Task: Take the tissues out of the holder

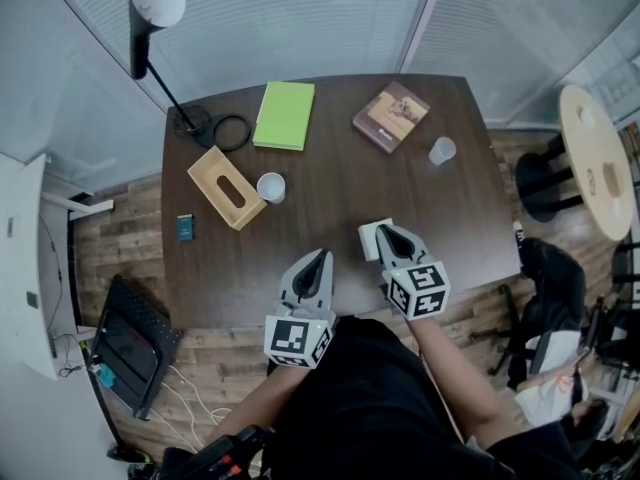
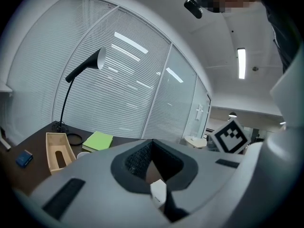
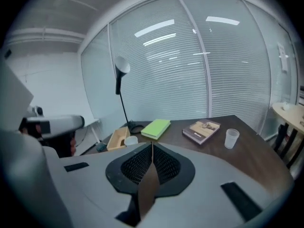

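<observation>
**Head view.** The tissues [image 1: 367, 240], a pale pack, lie on the table [image 1: 330, 168] near its front edge, well apart from the wooden holder [image 1: 227, 188]. The right gripper [image 1: 386, 233] overlaps the pack, so contact cannot be judged. A small blue object [image 1: 186, 228] beside the holder is too small to identify.

**Right gripper view.** The jaws are pressed together on nothing. The gripper's own body hides the pack entirely. Beyond it stand the holder, a white cup [image 3: 130, 140], a green notebook [image 3: 156, 127], a book [image 3: 202, 130] and a plastic cup [image 3: 231, 138].

**Left gripper view.** The left gripper [image 2: 152, 142] has its tips closed together. A small white piece [image 2: 158, 193] shows in the gap behind them, but its identity is unclear. The holder's slot is visible here, but not what is inside the holder.
</observation>
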The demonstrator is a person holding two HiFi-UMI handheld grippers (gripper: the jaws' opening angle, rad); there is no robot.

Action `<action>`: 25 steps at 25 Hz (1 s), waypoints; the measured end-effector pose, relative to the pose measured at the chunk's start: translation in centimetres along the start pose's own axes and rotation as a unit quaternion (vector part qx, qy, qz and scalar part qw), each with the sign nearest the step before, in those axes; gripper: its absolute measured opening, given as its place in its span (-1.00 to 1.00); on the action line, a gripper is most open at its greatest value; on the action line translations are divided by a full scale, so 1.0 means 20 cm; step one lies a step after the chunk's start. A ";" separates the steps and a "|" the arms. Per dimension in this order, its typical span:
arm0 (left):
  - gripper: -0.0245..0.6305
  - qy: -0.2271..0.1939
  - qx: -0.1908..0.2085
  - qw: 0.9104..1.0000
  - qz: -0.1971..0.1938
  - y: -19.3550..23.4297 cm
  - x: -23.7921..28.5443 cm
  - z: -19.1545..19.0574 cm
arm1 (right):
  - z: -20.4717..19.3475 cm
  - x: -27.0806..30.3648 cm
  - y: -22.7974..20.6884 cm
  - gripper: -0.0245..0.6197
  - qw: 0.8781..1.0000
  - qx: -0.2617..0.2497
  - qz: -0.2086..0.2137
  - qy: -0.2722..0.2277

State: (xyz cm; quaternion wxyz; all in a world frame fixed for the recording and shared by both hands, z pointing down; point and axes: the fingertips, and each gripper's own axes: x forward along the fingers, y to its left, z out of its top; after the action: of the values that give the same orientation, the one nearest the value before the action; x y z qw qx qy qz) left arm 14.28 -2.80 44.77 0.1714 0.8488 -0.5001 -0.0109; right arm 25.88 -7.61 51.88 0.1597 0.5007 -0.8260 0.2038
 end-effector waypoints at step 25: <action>-0.94 -0.009 0.026 1.000 -0.013 -0.07 0.16 0.24 | 0.68 -0.35 0.37 -0.89 0.977 -0.080 0.041 -0.194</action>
State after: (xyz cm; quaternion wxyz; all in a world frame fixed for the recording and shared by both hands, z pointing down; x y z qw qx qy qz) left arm 16.09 -6.26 40.31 0.1446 0.8593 -0.4906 -0.0072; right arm 21.51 -5.94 35.48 0.0275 0.4817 -0.8749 0.0427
